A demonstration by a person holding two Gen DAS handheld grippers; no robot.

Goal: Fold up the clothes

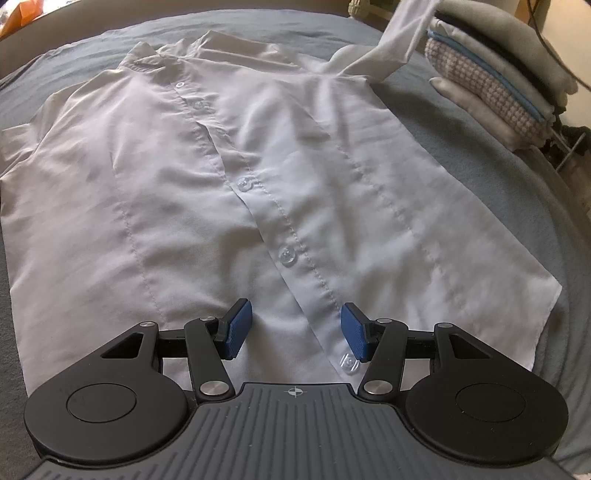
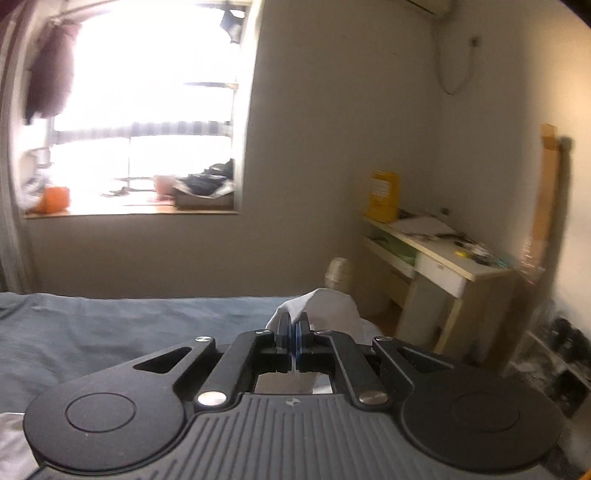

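Left view overlooks shirt (image 1: 229, 177); right faces window (image 2: 147, 110).

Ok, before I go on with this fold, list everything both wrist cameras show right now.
shirt: one, white, buttoned, flat on the bed
sleeve: one, white, lifted at far right, pinched in right gripper
bed cover: one, blue-grey, under the shirt
folded clothes pile: one, grey, white, checked, far right of bed
desk: one, pale, right wall
yellow box: one, on the desk
window: one, bright, far wall
left gripper: open, over the hem
right gripper: shut on the sleeve
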